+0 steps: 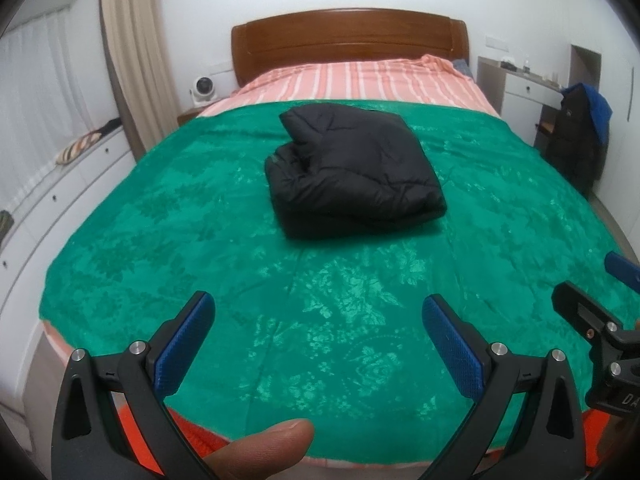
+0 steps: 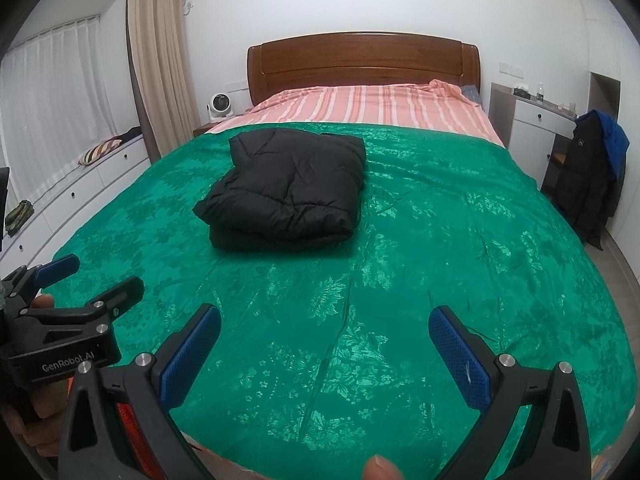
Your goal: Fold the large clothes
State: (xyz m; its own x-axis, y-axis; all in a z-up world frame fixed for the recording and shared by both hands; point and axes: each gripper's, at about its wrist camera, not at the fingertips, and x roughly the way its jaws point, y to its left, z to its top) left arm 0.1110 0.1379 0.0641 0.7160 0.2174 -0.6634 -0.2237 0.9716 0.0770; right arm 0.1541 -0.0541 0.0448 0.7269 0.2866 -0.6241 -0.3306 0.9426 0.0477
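Black padded jacket (image 1: 354, 170) lay folded into a thick bundle on the green bedspread (image 1: 200, 220), toward the headboard (image 1: 348, 38) half of the bed, untouched by either tool. No container was in view. Left tongs (image 1: 318, 320) hovered above the foot of the bed, fingers spread wide and empty, a thumb (image 1: 264, 450) beneath them. Right tongs (image 2: 324, 334) were alongside, level with them, likewise spread and empty.

You have a glossy green floral bedspread (image 1: 168, 216) over a pink striped sheet (image 1: 360, 80), a brown wooden headboard (image 2: 360, 60), a small white fan (image 2: 219, 106), and dark coats (image 2: 592, 184) hanging at right.
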